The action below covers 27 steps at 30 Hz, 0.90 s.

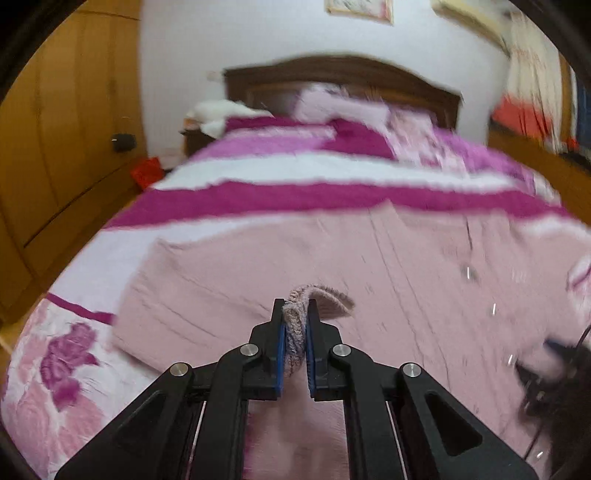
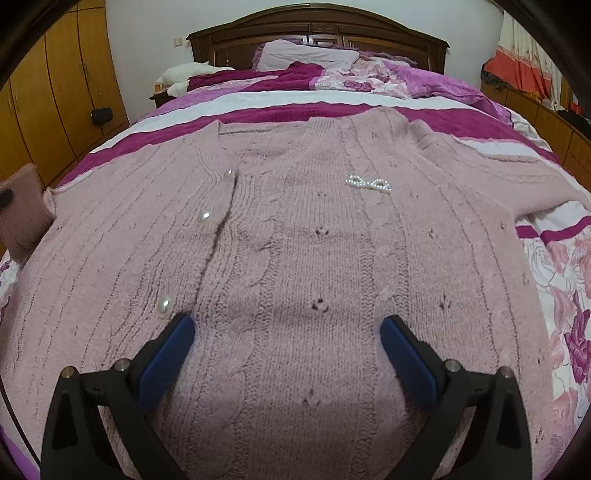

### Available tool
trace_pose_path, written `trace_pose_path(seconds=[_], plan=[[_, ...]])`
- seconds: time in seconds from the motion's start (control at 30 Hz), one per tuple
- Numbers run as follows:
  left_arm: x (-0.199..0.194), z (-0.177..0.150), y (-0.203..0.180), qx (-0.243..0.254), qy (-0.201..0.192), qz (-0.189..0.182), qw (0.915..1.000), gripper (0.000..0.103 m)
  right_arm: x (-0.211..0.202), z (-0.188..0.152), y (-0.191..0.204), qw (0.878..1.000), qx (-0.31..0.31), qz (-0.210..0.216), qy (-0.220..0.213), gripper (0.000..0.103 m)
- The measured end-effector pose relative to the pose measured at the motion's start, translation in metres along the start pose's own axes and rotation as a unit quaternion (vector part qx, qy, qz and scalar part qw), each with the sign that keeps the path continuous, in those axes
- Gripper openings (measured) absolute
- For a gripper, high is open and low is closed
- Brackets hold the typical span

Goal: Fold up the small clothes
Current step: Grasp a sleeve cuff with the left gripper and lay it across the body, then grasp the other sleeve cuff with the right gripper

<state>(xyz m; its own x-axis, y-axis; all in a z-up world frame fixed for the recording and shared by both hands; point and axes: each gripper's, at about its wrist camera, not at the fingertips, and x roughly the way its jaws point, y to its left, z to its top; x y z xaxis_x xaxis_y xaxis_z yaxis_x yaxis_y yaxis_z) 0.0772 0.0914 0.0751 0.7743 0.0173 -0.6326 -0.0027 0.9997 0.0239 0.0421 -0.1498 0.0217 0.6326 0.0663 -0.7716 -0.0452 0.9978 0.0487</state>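
Note:
A pink cable-knit cardigan (image 2: 314,229) lies spread flat on the bed, front up, with pearl buttons (image 2: 205,216) and a pearl bow (image 2: 368,182). My right gripper (image 2: 288,325) hovers open just over its lower front, blue pads wide apart with nothing between them. The left wrist view is blurred by motion. In it my left gripper (image 1: 295,306) is shut on a ribbed cuff (image 1: 321,295) of the cardigan (image 1: 240,273), which sticks up from between the jaws. A raised piece of pink sleeve (image 2: 20,210) shows at the far left edge of the right wrist view.
The bedspread (image 2: 369,101) is striped magenta, white and floral. Pillows (image 2: 306,55) and a dark wooden headboard (image 2: 317,26) are at the far end. Wooden wardrobes (image 2: 48,92) line the left side, and a low wooden unit (image 2: 546,122) runs along the right.

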Motion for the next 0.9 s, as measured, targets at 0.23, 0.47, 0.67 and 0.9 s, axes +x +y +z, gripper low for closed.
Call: trace_pose_path(seconds=[0.23,0.47,0.67,0.9], plan=[[0.042,-0.018,-0.034,0.019,0.083,-0.005,0.9964,0.000,0.001,0.001,0.004,1.000,-0.008,-0.013,0.004,0.103],[0.017,-0.028,0.007,-0.096,0.085,-0.142,0.9815,0.025,-0.021,0.006,0.009,0.999,0.008,-0.034,-0.003,0.093],[-0.013,-0.046,0.074,-0.217,0.085,-0.085,0.9688,0.029,-0.045,0.050,0.073,0.987,0.013,0.158,-0.005,0.093],[-0.031,-0.074,0.094,-0.261,0.084,-0.034,0.9611,0.029,0.033,0.075,0.175,0.972,-0.005,0.204,0.113,0.087]])
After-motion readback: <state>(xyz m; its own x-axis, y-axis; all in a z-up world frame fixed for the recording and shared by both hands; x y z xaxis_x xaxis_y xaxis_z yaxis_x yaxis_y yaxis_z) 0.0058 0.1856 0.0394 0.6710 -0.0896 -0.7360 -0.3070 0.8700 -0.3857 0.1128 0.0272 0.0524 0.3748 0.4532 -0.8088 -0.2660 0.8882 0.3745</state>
